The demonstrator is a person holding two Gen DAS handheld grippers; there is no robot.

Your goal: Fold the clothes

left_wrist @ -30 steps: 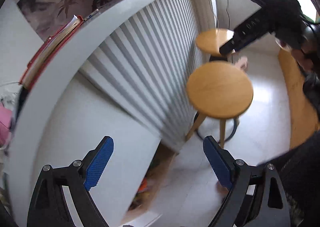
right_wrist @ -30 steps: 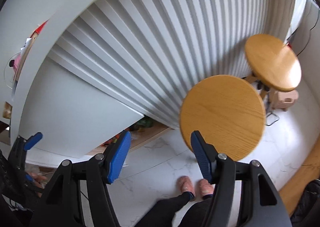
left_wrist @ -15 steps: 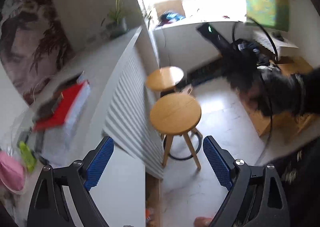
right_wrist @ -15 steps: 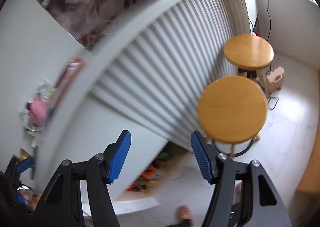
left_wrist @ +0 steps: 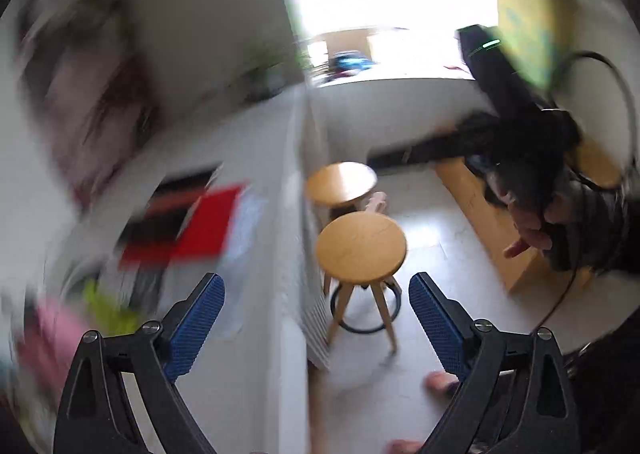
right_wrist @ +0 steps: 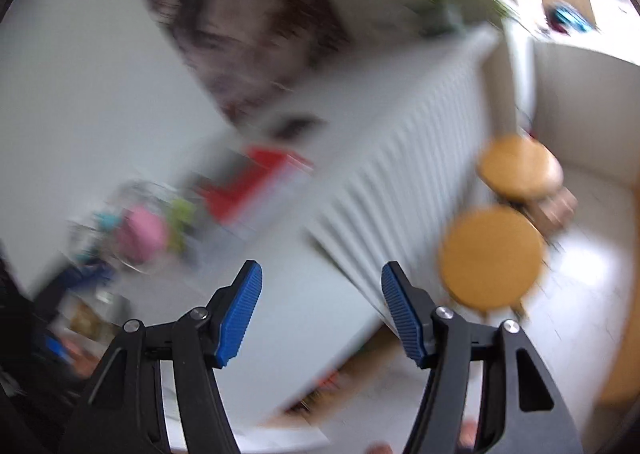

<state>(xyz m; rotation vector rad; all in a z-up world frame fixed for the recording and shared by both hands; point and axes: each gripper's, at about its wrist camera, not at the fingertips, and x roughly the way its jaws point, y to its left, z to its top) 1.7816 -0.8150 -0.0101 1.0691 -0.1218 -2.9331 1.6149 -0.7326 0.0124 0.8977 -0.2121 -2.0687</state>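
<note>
No clothes show clearly in either view; both are blurred by motion. My left gripper (left_wrist: 316, 296) is open and empty, held above the edge of a white counter (left_wrist: 256, 238) and the floor. My right gripper (right_wrist: 322, 286) is open and empty, pointing at the same white counter (right_wrist: 304, 318). The right gripper's black body (left_wrist: 504, 101) and the hand holding it show at the upper right of the left wrist view.
Two round wooden stools (left_wrist: 362, 248) (right_wrist: 492, 258) stand on the pale floor beside the counter's ribbed side (right_wrist: 400, 189). A red book (left_wrist: 200, 230) (right_wrist: 256, 177), a pink object (right_wrist: 140, 232) and green items lie on the counter. A wooden bench (left_wrist: 488, 221) runs along the right.
Both grippers have swung upward and away from the counter's ribbed side, so the counter top, wall picture and window have come into view. Both stay open and empty.
</note>
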